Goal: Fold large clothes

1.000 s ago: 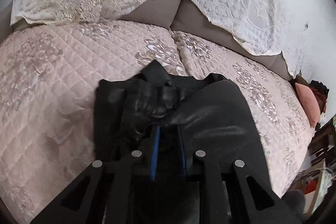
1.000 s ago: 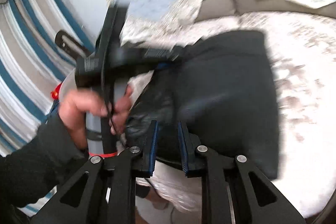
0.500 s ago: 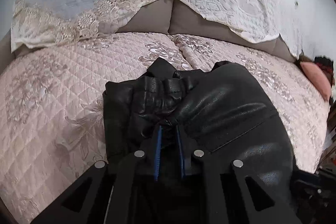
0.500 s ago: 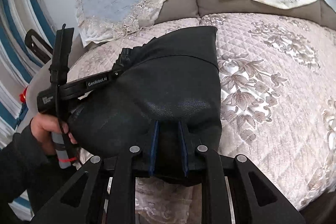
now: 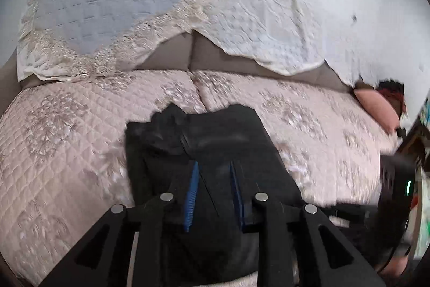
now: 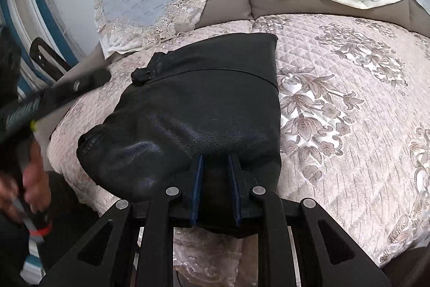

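Lying between right gripper [image 6: 216,166] fingers — jacket [image 6: 204,104]

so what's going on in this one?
A person with a handheld gripper in each hand is folding a black leather-look garment on a bed with a pink quilted cover. The garment lies folded into a compact bundle near the bed's edge. The right gripper is clamped on its near edge. The left gripper has just been opening; its jaws stand apart above the garment, apparently not gripping it. That looks like a fold just set down, left side let go.
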Available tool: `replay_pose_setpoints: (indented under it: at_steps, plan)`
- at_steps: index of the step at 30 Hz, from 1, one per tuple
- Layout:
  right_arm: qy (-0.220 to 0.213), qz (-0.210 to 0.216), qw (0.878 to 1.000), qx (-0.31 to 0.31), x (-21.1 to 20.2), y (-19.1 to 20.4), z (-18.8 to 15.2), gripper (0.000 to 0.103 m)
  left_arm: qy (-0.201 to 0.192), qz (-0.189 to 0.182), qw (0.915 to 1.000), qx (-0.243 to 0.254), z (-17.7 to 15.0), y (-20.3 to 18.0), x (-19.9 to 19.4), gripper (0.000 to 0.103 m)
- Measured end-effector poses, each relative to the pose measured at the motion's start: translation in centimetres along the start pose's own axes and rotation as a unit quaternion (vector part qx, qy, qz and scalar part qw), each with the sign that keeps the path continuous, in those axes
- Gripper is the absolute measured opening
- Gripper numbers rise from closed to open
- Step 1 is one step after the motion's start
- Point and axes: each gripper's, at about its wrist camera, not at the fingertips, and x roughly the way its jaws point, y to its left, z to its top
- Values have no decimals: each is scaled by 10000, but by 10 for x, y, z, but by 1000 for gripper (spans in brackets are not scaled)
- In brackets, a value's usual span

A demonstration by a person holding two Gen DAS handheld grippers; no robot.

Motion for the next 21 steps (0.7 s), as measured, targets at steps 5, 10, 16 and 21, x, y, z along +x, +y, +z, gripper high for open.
replay_pose_setpoints:
  at_steps: [5, 10, 16, 21]
  plan:
    - [-124, -17, 9999, 43, -17, -3, 3, 20, 549, 374, 9973, -301, -38, 30, 27, 28]
    - [-70, -86, 9999, 3, -12, -6, -2, 20, 502, 717, 9961, -53, -46, 24, 32, 28]
    - [-49, -260, 9995, -183, -1, -2, -8, 20, 418, 518, 9975, -250, -49, 33, 35, 28]
    - [40, -221, 9997, -100, -10, -4, 3, 20, 662, 471, 9957, -451, -34, 32, 27, 28]
